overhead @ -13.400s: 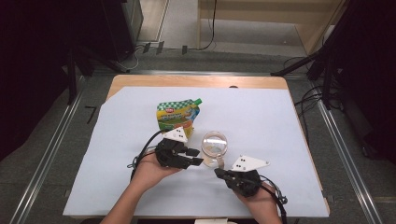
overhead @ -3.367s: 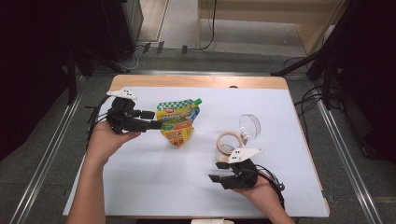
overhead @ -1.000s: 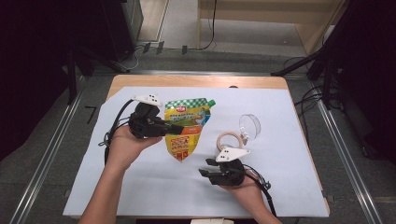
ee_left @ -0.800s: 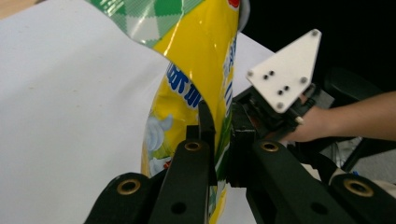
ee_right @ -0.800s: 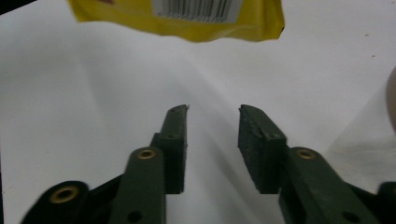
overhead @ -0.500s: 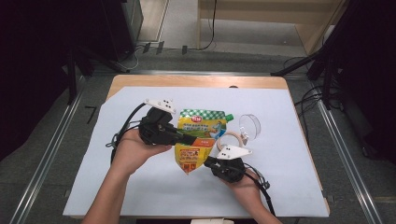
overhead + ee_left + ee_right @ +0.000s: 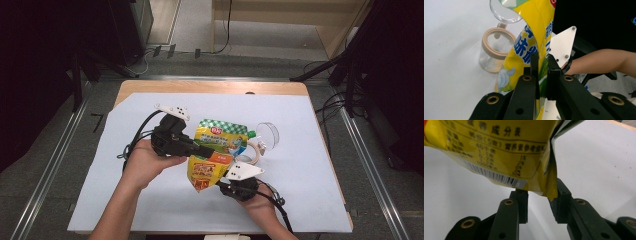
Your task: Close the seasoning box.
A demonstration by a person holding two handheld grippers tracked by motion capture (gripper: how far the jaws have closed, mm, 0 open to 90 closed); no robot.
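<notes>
So the left gripper (image 7: 206, 150) is clamped tight on the yellow pouch (image 7: 216, 152), holding it up off the table w/ its spout end just above the open jar (image 7: 251, 151), whose clear lid (image 7: 269, 135) is flipped back on the far side. The right gripper (image 7: 538, 205), on the side of the pouch opposite the jar, has jaws narrowly apart; they've just been opening a bit, w/ the pouch's bottom corner hanging between them, prob. not pinched yet. By my read it's abt halfway: jar open, pouch lifted; bottom grip, tilt and pour still left.

Glossy plastic pouch (image 7: 218, 150), clear jar (image 7: 494, 51)
</notes>
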